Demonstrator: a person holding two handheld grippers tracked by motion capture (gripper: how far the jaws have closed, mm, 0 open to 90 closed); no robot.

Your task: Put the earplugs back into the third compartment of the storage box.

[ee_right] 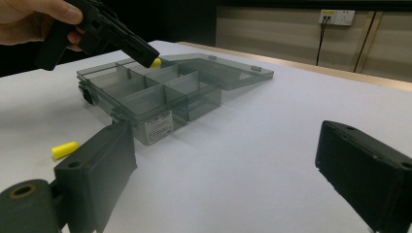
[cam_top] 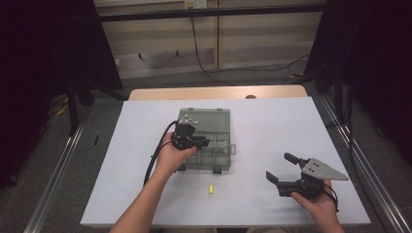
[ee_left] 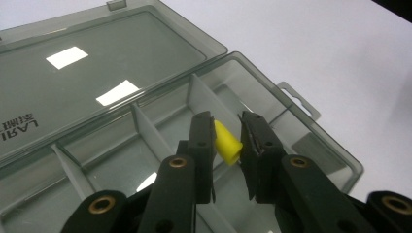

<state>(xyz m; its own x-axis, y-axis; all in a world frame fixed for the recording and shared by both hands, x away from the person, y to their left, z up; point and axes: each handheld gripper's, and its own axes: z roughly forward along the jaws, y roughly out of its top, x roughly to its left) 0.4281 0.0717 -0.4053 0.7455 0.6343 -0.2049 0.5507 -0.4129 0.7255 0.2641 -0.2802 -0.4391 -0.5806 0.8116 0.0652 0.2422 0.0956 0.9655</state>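
- Left hand-held gripper [ee_left: 227, 141] pinches a yellow earplug [ee_left: 227, 141] between nearly closed jaws, above the open compartment box [cam_top: 221, 119]; upright dividers [ee_left: 145, 133] stand just beneath
- Second yellow earplug [cam_top: 211, 189] lies on the bench [cam_top: 272, 121] at the box's 6 o'clock
- Right hand-held gripper [cam_top: 280, 167] rests at 4 o'clock, well apart, jaws wide and empty

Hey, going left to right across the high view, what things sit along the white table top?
Left gripper pinching a small yellow cone-shaped plug over the open smoky-grey clear plastic compartment box → second small yellow plug lying loose on the white table → right gripper, jaws wide apart.
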